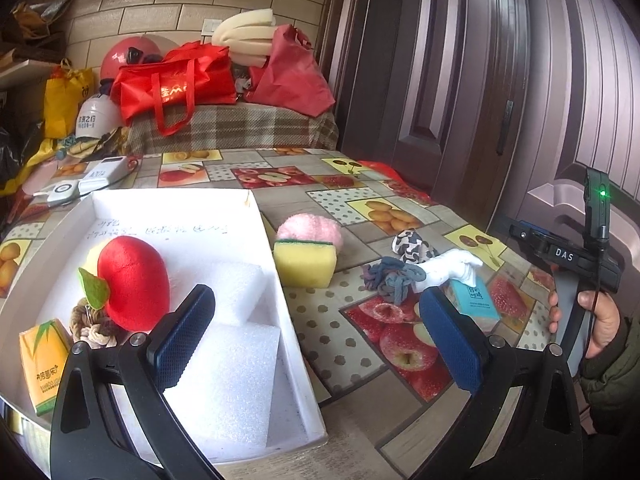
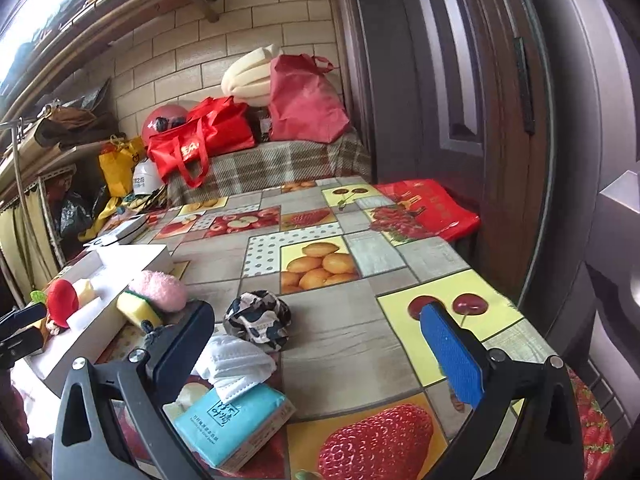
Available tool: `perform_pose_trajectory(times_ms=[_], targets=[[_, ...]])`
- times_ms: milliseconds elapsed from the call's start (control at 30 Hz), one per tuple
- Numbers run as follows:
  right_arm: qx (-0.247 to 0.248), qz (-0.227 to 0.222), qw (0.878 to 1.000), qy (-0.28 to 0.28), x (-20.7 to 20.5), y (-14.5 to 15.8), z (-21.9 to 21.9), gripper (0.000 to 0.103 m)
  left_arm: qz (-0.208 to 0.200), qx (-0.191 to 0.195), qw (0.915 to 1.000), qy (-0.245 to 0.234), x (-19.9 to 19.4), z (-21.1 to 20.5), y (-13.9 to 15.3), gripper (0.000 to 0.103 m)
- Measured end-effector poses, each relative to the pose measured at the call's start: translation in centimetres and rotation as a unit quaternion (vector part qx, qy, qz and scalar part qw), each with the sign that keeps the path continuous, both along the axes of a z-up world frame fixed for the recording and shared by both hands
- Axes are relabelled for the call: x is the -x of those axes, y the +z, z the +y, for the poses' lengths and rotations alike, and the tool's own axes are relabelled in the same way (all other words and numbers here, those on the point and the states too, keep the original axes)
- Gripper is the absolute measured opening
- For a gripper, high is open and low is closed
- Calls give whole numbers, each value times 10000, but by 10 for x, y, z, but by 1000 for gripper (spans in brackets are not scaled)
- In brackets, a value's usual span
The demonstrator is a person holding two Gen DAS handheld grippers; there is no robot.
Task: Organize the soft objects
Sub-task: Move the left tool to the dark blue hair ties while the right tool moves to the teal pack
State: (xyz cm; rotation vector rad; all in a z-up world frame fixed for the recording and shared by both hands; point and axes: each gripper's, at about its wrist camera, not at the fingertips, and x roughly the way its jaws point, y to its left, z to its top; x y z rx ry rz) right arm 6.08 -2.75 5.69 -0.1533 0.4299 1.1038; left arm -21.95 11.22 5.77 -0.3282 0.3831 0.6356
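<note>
A white box (image 1: 280, 280) holds a red plush apple (image 1: 134, 282), white foam blocks (image 1: 224, 376), a rope knot (image 1: 90, 326) and a yellow tissue pack (image 1: 42, 364). Beside it on the table lie a yellow sponge (image 1: 306, 264), a pink fluffy cloth (image 1: 310, 228), a grey knotted rope (image 1: 394, 280), a cow-print cloth (image 2: 258, 320), a white mask (image 2: 236, 364) and a blue tissue pack (image 2: 234, 424). My left gripper (image 1: 316, 332) is open and empty above the box's right wall. My right gripper (image 2: 320, 356) is open and empty above the table, right of the mask.
The table has a fruit-pattern cloth (image 2: 320, 264). White devices with cables (image 1: 86, 182) lie at its far left. Red bags (image 1: 176, 84) sit on a plaid-covered bench behind. A dark door (image 1: 460, 80) stands to the right. A red bag (image 2: 430, 206) lies at the table's right edge.
</note>
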Motion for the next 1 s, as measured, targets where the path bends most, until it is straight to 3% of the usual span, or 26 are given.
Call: perform_pose_trajectory(times_ms=[300,1000], targets=[[250,-238,9989,325,15,-2,12,103,248,-165,9995,-56,-7,-4,-3,103],[558,-289,9972,402,16,-4,24,103,217,-149,9996,-36,-7,-4,-3,103]])
